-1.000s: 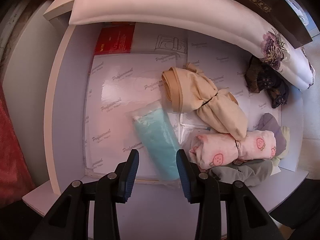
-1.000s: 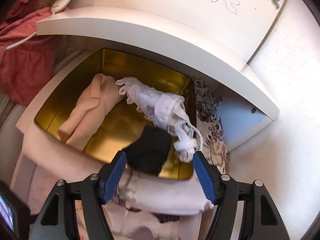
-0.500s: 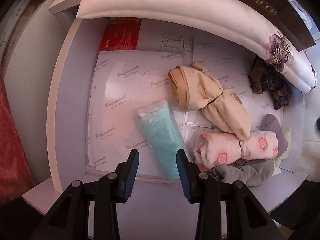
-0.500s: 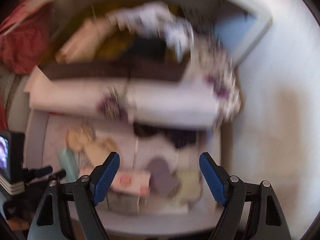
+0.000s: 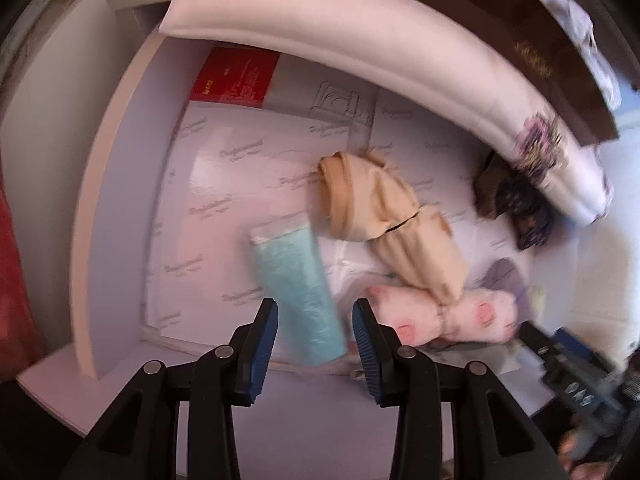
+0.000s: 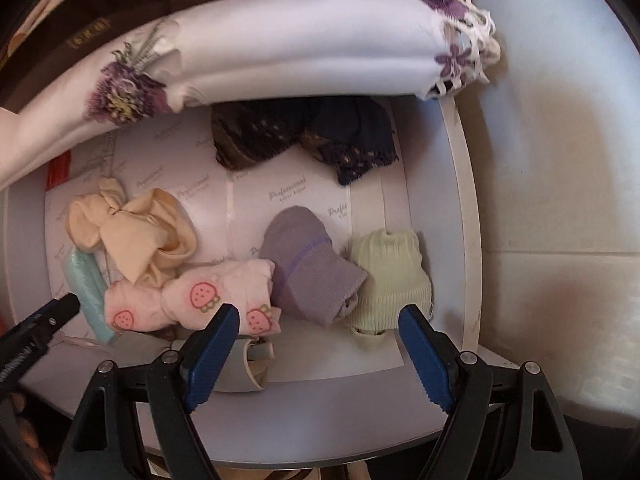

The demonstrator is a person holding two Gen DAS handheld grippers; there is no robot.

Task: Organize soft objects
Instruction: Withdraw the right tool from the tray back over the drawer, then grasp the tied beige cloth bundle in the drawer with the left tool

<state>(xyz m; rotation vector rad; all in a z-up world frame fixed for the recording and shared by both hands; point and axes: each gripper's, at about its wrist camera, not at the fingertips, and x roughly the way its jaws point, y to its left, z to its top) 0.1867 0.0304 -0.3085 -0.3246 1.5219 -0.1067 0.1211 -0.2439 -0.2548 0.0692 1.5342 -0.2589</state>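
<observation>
My left tongs hang part open over the turquoise packet, gripping nothing. My right tongs gape wide and empty above the strawberry bundle, purple sock and cream sock in the drawer.

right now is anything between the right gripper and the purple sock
Nothing visible does. The right gripper is open, and the purple sock lies just ahead between its fingers, touching the strawberry roll and the pale green sock on either side.
</observation>
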